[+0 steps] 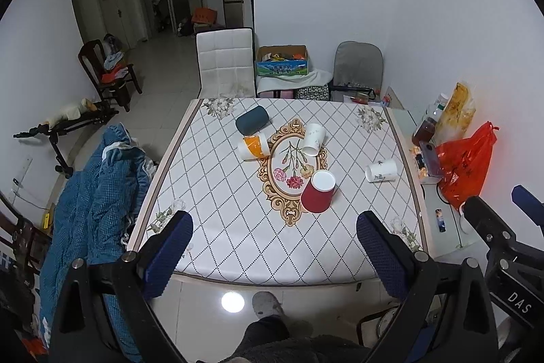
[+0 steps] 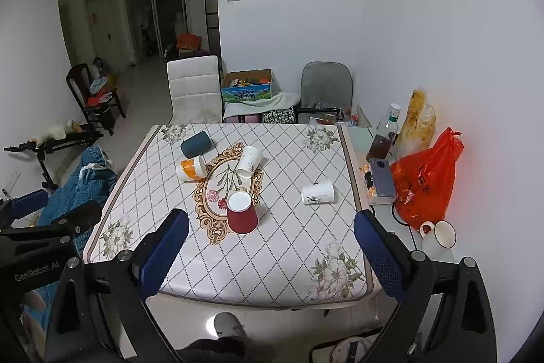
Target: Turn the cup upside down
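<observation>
Several cups are on the patterned table. A red cup stands upside down near the middle. A white cup lies on its side at the right. Another white cup, an orange-and-white cup and a dark teal cup lie on their sides farther back. My left gripper and right gripper are both open and empty, held above the table's near edge, well short of the cups.
A side shelf at the right holds an orange plastic bag, a phone, bottles and a white mug. A white chair and a grey chair stand behind the table. A blue blanket lies left.
</observation>
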